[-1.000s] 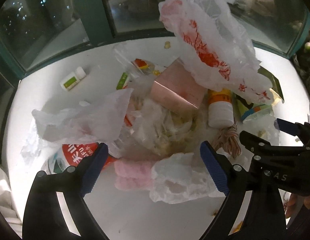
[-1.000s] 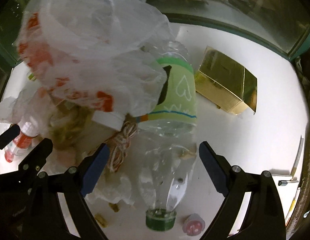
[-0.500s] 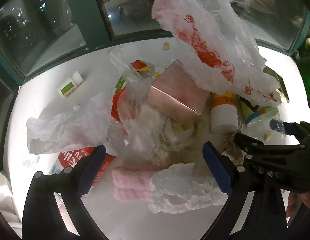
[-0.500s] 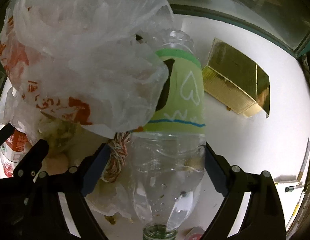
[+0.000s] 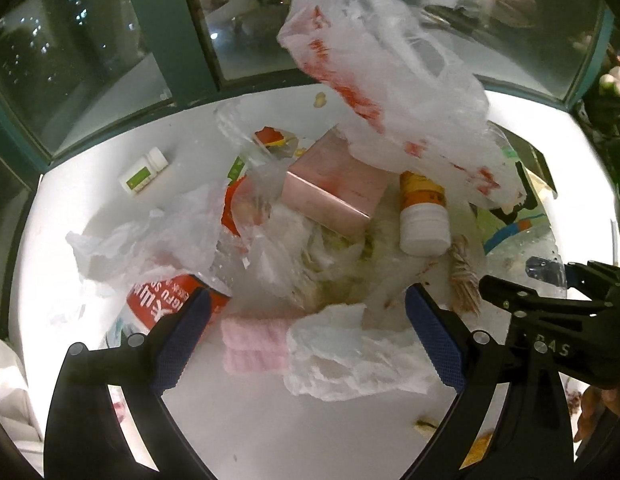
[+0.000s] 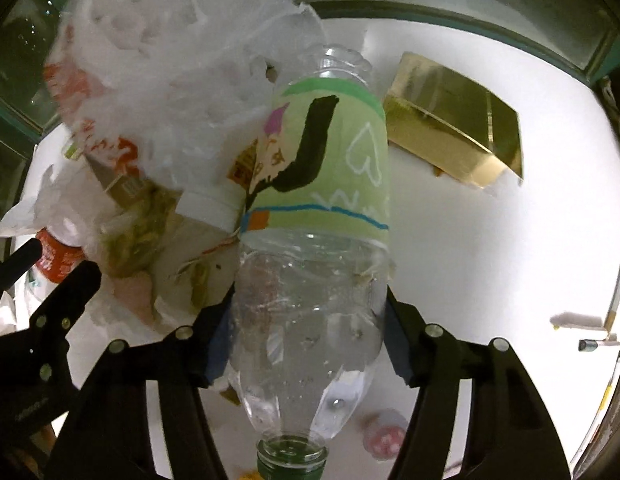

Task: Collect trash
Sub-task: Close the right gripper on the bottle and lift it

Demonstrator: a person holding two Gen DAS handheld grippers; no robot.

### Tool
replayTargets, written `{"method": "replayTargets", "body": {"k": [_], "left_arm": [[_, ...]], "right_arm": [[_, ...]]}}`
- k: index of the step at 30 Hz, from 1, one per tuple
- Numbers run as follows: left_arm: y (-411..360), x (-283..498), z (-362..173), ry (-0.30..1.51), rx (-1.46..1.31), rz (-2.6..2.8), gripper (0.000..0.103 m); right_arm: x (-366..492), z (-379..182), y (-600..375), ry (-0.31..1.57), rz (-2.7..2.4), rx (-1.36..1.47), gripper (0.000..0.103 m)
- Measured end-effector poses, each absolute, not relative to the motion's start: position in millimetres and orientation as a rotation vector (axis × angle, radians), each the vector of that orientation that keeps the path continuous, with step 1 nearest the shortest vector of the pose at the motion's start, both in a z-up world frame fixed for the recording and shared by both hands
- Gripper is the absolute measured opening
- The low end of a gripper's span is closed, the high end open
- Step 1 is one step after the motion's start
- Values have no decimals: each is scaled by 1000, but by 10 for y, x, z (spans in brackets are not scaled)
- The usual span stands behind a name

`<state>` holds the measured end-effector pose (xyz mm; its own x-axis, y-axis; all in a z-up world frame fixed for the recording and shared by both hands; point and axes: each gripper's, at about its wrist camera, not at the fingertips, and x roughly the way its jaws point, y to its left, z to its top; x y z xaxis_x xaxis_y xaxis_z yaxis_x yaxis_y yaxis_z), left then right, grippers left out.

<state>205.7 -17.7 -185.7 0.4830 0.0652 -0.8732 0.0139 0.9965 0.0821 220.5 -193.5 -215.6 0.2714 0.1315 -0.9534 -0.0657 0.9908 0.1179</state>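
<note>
right gripper clamping the clear plastic bottle with a green paper label, jaws having just been closing, blue pads pressing both sides of its lower body, neck pointing toward the camera. bottle lying at the right edge of the litter heap on the white table, beside a gold box. left gripper hanging with jaws apart over a crumpled white plastic bag and pink foam piece, gripping nothing.

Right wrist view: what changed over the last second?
The right gripper moved in over the clear bottle; its jaws have just been closing and now press the bottle's sides. The left gripper stayed open above the pink towel. The gold box kept its place.
</note>
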Motion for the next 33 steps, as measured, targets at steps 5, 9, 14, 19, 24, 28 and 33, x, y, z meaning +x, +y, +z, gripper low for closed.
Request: {"method": "replayTargets", "body": {"k": [5, 9, 14, 19, 24, 28, 33], "left_arm": [[-261, 1864, -1748, 1063, 87, 17, 94], [-305, 1643, -1672, 1066, 70, 9, 94], [-386, 1323, -1576, 1063, 64, -13, 94], [-349, 920, -1534, 1074, 65, -20, 94], [-334, 548, -1517, 1077, 78, -16, 94], [-329, 266, -1524, 1091, 54, -15, 94], [-436, 109, -1476, 1072, 90, -47, 94]], "right_arm": [[2103, -2032, -1953, 1282, 151, 64, 61], [1827, -1900, -1970, 1273, 175, 68, 61], [1503, -1755, -1899, 1272, 203, 76, 61], [1108, -1670, -1832, 1281, 220, 60, 61], [747, -1611, -1778, 1280, 235, 38, 61], [457, -1581, -1774, 1285, 240, 15, 61], [256, -1528, -1847, 1280, 222, 12, 61]]}}
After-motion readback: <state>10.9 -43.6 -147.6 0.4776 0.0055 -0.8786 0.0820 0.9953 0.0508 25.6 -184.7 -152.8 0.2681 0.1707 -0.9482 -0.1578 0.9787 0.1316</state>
